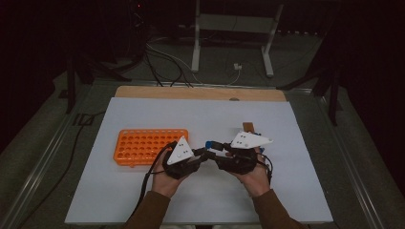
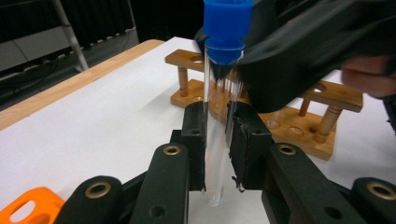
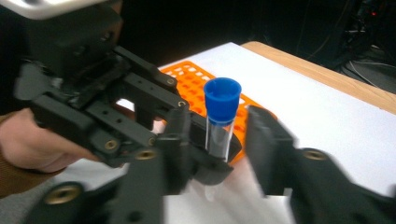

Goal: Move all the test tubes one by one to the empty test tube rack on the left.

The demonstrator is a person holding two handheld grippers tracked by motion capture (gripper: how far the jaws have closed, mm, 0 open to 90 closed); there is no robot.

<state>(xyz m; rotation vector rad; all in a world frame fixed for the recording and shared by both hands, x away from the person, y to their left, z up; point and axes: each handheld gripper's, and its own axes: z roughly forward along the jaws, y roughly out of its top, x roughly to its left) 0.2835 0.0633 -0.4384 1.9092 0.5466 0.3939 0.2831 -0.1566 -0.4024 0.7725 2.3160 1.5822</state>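
Clamping the glass body of the test tube point(image 2: 215, 140), the left gripper point(image 2: 216, 140) has its jaws pressed on both sides of it, above the white sheet point(image 1: 143, 191) near the middle of the table. The tube stands upright with its blue cap point(image 3: 222, 100) on top. The right gripper point(image 3: 219, 144) has its jaws apart around the tube, not pressing it. Farther left lies the orange rack point(image 1: 138, 143). Behind the hands, toward the far right edge, stands the wooden rack point(image 2: 299, 126).
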